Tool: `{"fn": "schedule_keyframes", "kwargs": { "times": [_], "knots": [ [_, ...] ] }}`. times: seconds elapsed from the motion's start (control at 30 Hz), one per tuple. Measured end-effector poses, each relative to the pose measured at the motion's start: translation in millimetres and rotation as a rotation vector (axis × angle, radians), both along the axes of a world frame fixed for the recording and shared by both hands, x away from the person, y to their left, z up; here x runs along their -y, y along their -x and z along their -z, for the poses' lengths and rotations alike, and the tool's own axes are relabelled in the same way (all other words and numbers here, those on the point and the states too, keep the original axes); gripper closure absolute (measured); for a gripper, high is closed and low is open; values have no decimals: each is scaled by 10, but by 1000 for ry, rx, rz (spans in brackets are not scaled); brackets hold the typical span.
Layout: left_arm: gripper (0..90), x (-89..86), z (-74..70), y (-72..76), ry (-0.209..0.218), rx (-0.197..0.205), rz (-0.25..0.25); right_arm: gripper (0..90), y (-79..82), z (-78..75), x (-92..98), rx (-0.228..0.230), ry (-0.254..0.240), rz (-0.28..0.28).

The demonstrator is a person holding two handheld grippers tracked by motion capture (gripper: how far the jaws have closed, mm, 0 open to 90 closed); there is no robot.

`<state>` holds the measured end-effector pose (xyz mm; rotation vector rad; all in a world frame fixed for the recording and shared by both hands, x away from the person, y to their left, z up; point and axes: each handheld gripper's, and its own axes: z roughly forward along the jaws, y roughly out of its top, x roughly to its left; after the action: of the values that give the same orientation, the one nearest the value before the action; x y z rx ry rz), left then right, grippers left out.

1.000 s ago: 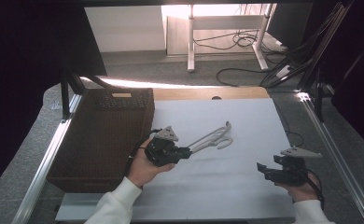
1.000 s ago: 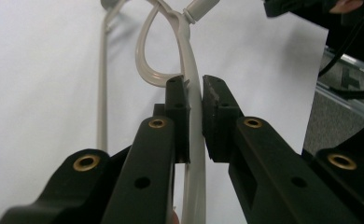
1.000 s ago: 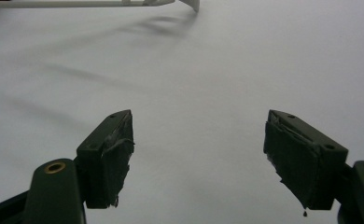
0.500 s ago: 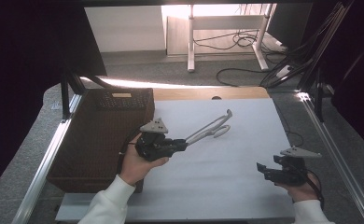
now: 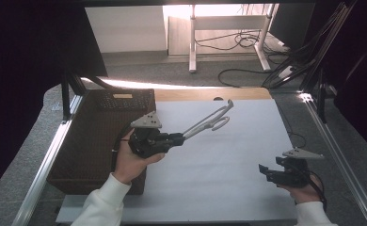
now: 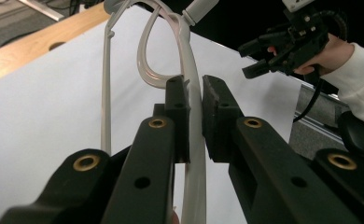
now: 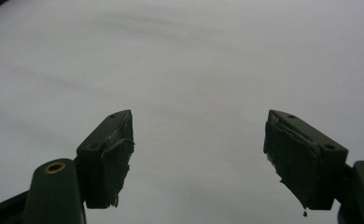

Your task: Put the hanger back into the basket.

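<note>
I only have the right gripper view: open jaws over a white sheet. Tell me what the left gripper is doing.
Observer: The left gripper is shut on a pale plastic hanger, which points toward the table's far edge.
Operator: Say where it grips.
Observer: Its pads pinch one thin arm of the hanger, and the loop lies beyond the jaws.
Operator: Report what sits beside that hand.
Observer: A dark woven basket stands at the table's left side, just under the left hand.
</note>
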<state>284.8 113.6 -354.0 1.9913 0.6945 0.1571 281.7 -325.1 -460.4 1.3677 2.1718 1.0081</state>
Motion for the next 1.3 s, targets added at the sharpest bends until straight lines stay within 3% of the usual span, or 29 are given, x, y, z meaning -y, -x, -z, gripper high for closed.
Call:
{"fn": "schedule_keyframes", "kwargs": {
  "times": [0.4, 0.47, 0.77, 1.3],
  "knots": [
    [816, -334, -173, 37, 22, 34, -55, 244, 0, -6, 0, 5, -2, -5],
    [816, -434, -213, 36, 47, 37, -71, 243, -6, -2, -7, 5, -2, -8],
    [816, -676, -334, 60, 73, 61, -109, 243, -17, -3, 4, 5, -4, -7],
    [815, -1080, -317, 130, 85, 75, -175, 242, -20, 3, -11, 3, 6, -16]
  ]
}}
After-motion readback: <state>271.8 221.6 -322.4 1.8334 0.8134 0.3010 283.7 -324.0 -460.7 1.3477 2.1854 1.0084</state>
